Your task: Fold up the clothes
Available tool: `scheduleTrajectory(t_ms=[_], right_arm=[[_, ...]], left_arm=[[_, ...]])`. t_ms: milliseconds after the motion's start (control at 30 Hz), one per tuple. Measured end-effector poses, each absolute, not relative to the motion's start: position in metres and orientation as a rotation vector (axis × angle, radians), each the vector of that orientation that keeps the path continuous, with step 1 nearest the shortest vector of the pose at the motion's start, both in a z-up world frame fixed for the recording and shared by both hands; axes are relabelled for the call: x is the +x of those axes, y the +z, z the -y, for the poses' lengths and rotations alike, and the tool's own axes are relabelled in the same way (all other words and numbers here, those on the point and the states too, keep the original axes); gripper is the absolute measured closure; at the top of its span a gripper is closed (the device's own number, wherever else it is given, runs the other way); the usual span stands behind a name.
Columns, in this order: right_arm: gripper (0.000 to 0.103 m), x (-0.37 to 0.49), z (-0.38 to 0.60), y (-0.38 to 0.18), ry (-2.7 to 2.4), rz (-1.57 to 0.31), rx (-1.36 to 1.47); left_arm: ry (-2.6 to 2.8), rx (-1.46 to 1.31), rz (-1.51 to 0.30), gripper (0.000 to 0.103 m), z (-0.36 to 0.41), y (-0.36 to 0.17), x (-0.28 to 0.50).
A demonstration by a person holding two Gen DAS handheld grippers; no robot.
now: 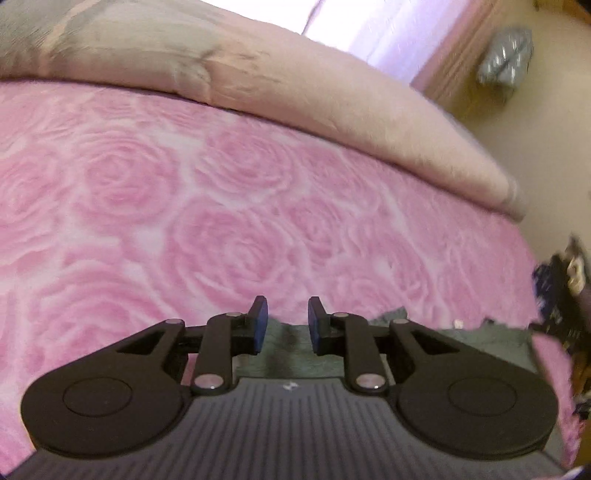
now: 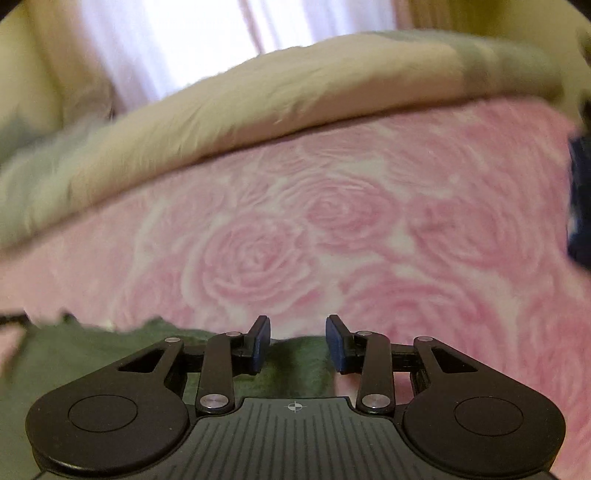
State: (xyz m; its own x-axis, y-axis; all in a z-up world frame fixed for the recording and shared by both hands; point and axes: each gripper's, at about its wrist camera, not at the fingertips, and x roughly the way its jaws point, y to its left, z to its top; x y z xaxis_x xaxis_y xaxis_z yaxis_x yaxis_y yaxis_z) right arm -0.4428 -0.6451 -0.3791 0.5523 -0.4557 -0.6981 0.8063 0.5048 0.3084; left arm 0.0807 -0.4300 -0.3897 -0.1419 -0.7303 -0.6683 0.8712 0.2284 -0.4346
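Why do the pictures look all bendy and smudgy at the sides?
Left wrist view: the fisheye lens curves the pink blanket, the dark things at the right edge are smeared, and the window glares white. Right wrist view: the folded cover is blurry, and the curtain is washed out.

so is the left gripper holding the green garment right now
No, the left gripper is open, its fingers apart above the green garment.

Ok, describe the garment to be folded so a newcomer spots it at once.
Start from the bed's pink rose-patterned blanket. At its near edge, right under both claws, lies the dark green garment. It is the only flat, dull green cloth there, unlike the beige duvet along the far side.
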Motion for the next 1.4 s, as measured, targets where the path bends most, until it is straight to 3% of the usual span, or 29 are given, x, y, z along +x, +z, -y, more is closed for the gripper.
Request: scheduleTrajectory(t_ms=[333, 367, 400, 633, 667, 700, 733, 900, 967, 1400], right_arm=[[0.065, -0.510, 0.656, -0.399, -0.744, -0.368, 0.956], [0.054, -0.509, 0.658, -0.399, -0.731, -0.354, 0.974], [0.034, -0.509, 0.661, -0.400, -0.718, -0.339, 0.990], [0.033, -0.499, 0.671, -0.402, -0.690, -0.323, 0.982], [0.038, -0.498, 0.672, -0.402, -0.690, -0.334, 0.974], [0.060, -0.496, 0.672, -0.402, -0.690, -0.350, 0.962], [0.067, -0.493, 0.674, -0.404, -0.676, -0.375, 0.961], [0.071, -0.487, 0.672, -0.408, -0.649, -0.402, 0.951], [0.100, -0.484, 0.671, -0.408, -0.640, -0.424, 0.923], [0.100, -0.470, 0.659, -0.384, -0.722, -0.396, 0.740]], left_arm=[[-1.410, 0.003, -1.145, 0.066, 0.411, -0.410, 0.116], [-1.415, 0.003, -1.147, 0.066, 0.413, -0.411, 0.115], [-1.421, 0.004, -1.149, 0.066, 0.416, -0.412, 0.113], [-1.476, 0.024, -1.136, 0.073, 0.430, -0.419, 0.106], [-1.490, 0.028, -1.138, 0.084, 0.430, -0.420, 0.105], [-1.503, 0.032, -1.141, 0.089, 0.431, -0.420, 0.104], [-1.520, 0.037, -1.143, 0.094, 0.431, -0.421, 0.102], [-1.546, 0.038, -1.141, 0.097, 0.429, -0.423, 0.099], [-1.542, 0.032, -1.115, 0.099, 0.428, -0.419, 0.099], [-1.563, -0.004, -0.911, 0.099, 0.425, -0.402, 0.094]])
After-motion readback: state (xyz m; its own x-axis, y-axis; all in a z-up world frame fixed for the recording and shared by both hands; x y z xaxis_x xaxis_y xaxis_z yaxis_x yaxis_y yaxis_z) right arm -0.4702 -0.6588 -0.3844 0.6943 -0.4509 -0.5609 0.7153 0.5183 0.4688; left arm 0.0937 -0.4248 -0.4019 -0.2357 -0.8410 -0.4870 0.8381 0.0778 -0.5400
